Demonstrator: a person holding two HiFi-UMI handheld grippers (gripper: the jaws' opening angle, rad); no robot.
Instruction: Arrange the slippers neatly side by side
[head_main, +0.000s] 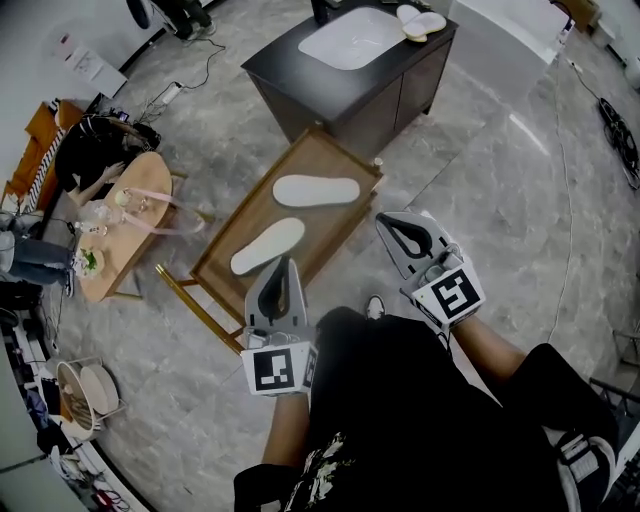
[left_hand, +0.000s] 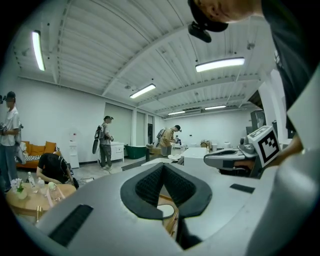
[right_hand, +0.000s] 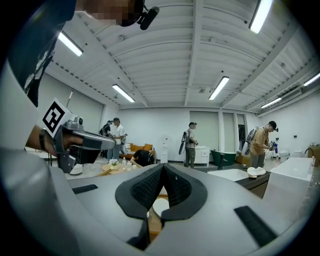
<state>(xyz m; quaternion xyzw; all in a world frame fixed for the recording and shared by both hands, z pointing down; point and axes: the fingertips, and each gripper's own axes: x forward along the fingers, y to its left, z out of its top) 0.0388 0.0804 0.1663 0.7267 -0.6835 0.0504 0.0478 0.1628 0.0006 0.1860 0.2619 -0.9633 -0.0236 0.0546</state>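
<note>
Left gripper (head_main: 285, 264), right gripper (head_main: 393, 224): both pressed together, empty, near slippers (head_main: 316, 190) on table (head_main: 335, 232)

Left gripper (left_hand: 163, 169), jaws pressed together, points toward people (left_hand: 105, 142) standing far off; right gripper (left_hand: 210, 160) hangs near at right.

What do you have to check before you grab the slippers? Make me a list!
1. Both slippers in sight: ok. The far slipper and the near slipper lie on the wooden table.
2. Slippers side by side: not ok. They lie apart, at different angles.
3. Left gripper empty: ok, shut on nothing.
4. Right gripper empty: ok, shut on nothing.
5. Jaws open, ready to grab: not ok, both are shut.
6. Nothing lying on top of the slippers: ok.
</note>
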